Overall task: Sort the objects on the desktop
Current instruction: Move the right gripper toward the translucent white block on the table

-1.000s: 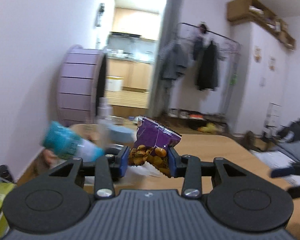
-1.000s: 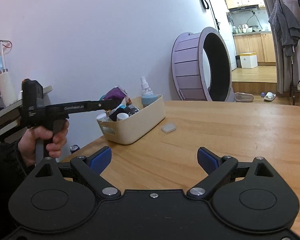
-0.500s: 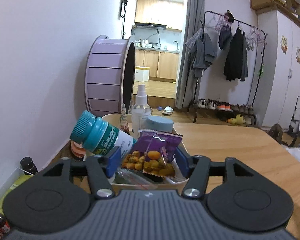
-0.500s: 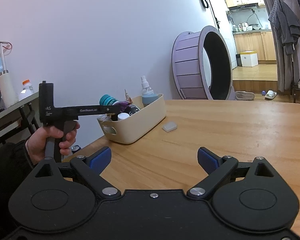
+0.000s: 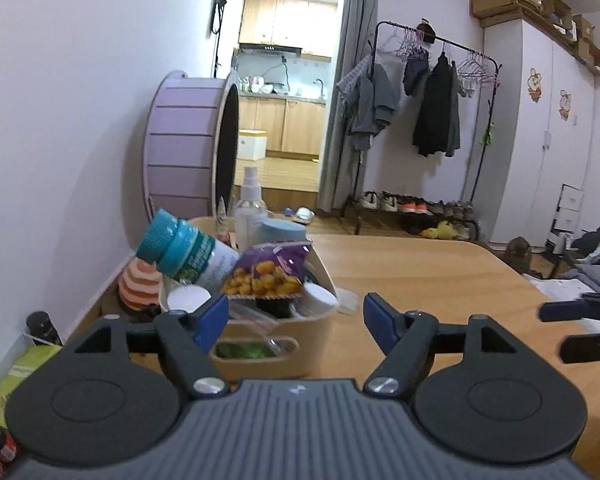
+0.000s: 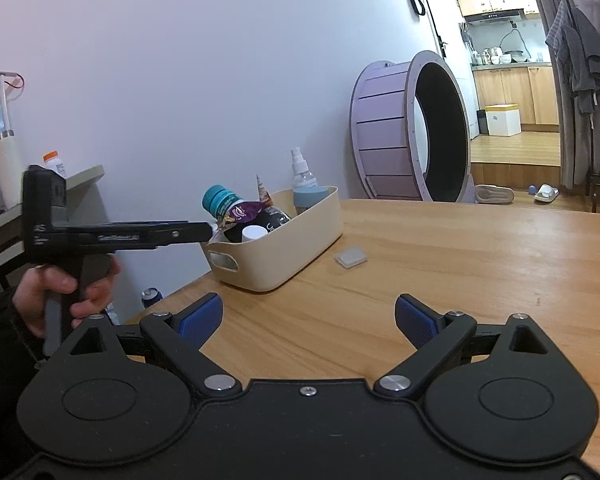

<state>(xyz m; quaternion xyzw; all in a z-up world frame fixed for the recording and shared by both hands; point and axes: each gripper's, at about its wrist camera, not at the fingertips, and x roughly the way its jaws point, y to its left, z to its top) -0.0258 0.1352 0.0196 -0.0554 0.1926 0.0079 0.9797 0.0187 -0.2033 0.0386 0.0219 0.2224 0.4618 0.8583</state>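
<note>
The left gripper (image 5: 294, 316) stands wide open with nothing between its blue pads, hovering at the near end of the bin (image 5: 284, 332). The snack bag (image 5: 270, 272) lies on top of the heap in the bin, just ahead at 12 o'clock. The right gripper (image 6: 308, 320) is also spread wide and empty, over bare table (image 6: 440, 264). A small white block (image 6: 351, 257) sits on the table outside the bin, at the right gripper's 12 o'clock.

The bin looks overfull: the teal-capped bottle (image 5: 184, 250) leans tilted on the pile at the bag's 9 o'clock, and the bag rests loose on other lids. A nudge from the left fingers could likely tip the bottle or slide the bag over the rim. The spray bottle (image 5: 250, 208) at the far end stands tall and could topple if the bin is knocked.

The bottle label carries print too small to read; the bag's writing is likewise illegible, as is the lettering on the left gripper's side.
</note>
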